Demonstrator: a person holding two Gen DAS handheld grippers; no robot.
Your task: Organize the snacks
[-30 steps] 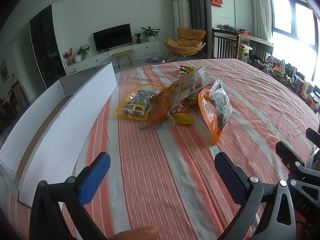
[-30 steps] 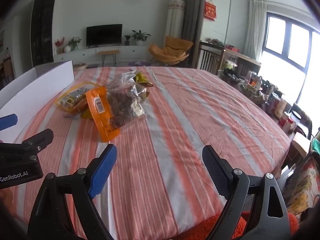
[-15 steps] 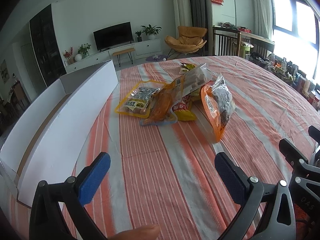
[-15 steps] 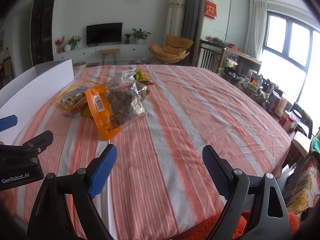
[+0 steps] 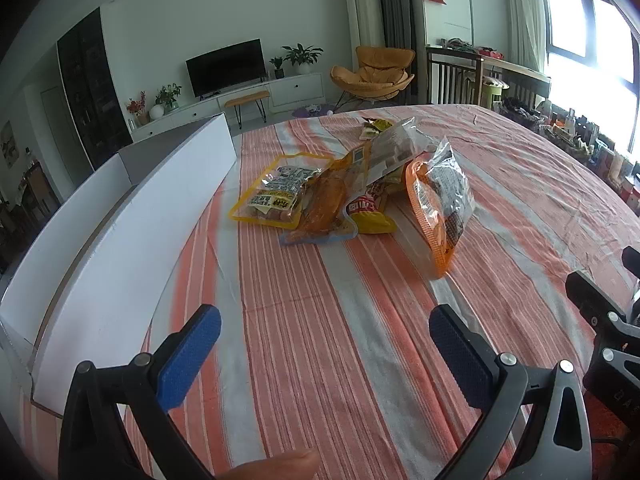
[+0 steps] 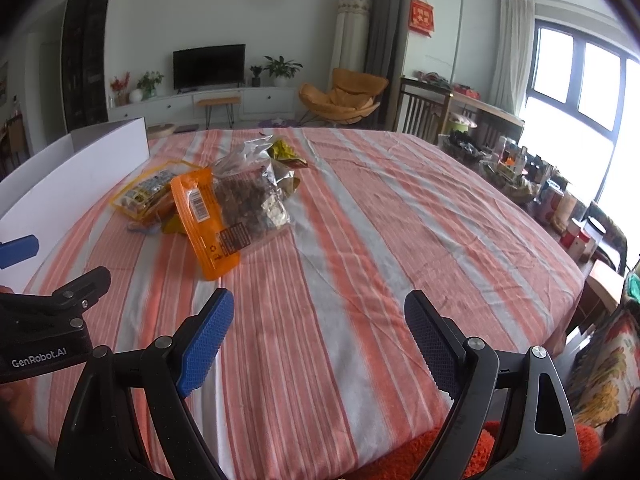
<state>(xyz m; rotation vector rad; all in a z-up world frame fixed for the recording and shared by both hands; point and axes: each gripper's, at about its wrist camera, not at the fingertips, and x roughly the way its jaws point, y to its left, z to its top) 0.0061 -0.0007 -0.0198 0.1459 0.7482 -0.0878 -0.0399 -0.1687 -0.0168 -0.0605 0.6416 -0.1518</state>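
We see round table under orange-and-grey striped cloth (image 6: 360,240). Our left gripper (image 5: 324,344) spread wide, nothing between pads, hovering over cloth. Our right gripper (image 6: 320,332) likewise spread, nothing held. Snack pile (image 5: 352,188) near table middle, well ahead of both; orange-edged bag (image 6: 224,216) nearest. White box (image 5: 120,232) along left edge, beside pile. Beyond: TV (image 6: 209,66), orange chair (image 6: 344,96), bright window (image 6: 580,92).

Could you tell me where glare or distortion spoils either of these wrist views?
Left wrist view: the window blows out white, and fisheye bends the white box wall. Right wrist view: the window glares likewise, the striped tablecloth bulges round, while the snack bags stay sharp.
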